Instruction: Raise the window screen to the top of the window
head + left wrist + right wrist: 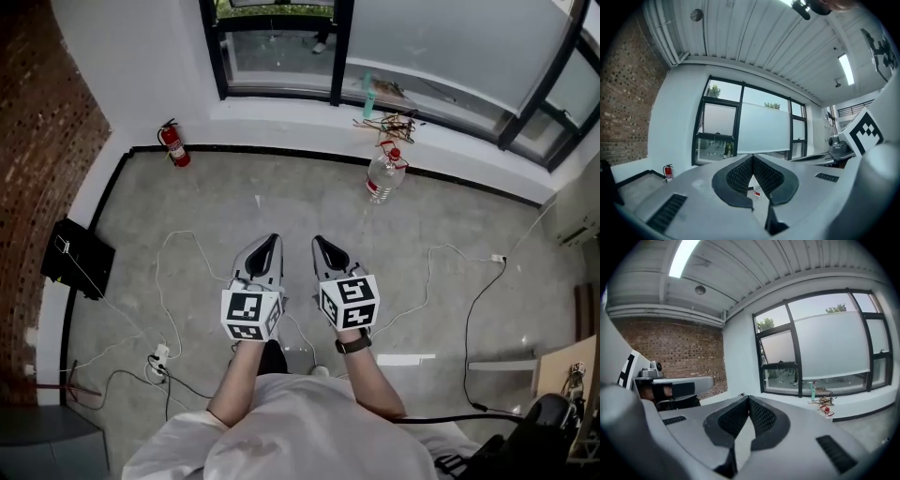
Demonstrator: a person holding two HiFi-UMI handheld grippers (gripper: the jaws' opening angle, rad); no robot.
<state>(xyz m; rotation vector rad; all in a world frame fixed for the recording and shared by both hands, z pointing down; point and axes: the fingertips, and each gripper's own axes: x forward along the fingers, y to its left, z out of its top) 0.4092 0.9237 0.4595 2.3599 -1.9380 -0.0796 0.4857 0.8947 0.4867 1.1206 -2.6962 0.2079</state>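
Note:
The window (281, 42) spans the far wall above a white sill. A pale translucent screen (450, 47) covers its middle and right panes, its bottom edge hanging a little above the sill; the screen (764, 129) shows the same way in the left gripper view and in the right gripper view (832, 348). Both grippers are held side by side over the concrete floor, well short of the window. My left gripper (273, 240) is shut with nothing between its jaws (752, 157). My right gripper (317, 242) is likewise shut and empty (749, 399).
A red fire extinguisher (174, 144) stands at the left of the wall base. A water bottle (384, 173) stands below the sill, with a wire tangle (394, 122) and green bottle (367, 84) on it. Cables, a power strip (159, 361) and a black box (77, 258) lie on the floor.

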